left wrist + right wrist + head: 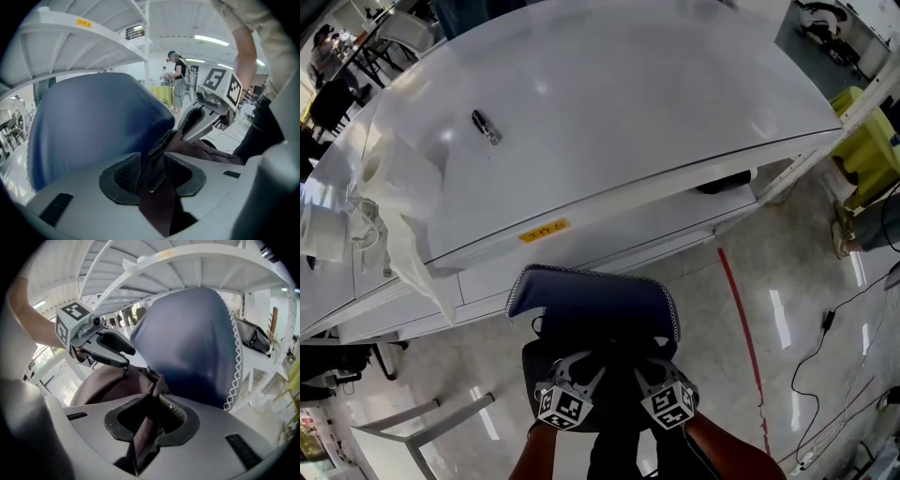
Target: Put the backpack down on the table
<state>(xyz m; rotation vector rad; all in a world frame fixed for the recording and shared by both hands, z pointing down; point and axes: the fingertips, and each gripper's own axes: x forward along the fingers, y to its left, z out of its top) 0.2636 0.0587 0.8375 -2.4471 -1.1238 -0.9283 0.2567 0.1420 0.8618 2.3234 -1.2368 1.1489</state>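
I hold a dark blue backpack [598, 302] in the air in front of the white table [628, 94], lower than its front edge. My left gripper [579, 364] is shut on one of its dark brown straps [157, 187], which runs up between the jaws. My right gripper [649, 367] is shut on the other strap [143, 432] in the same way. The two grippers sit side by side at the backpack's near end. In the left gripper view the blue body [93, 126] bulges ahead, with the right gripper [206, 117] beside it. The right gripper view shows the body [192, 343] and the left gripper [110, 350].
A small dark clip-like object [486, 127] lies on the tabletop. A clear plastic bag [394, 216] drapes over the table's left front edge. A yellow label [544, 229] marks the front edge. On the floor are a red line [741, 319], cables [834, 347] and a white frame [422, 422].
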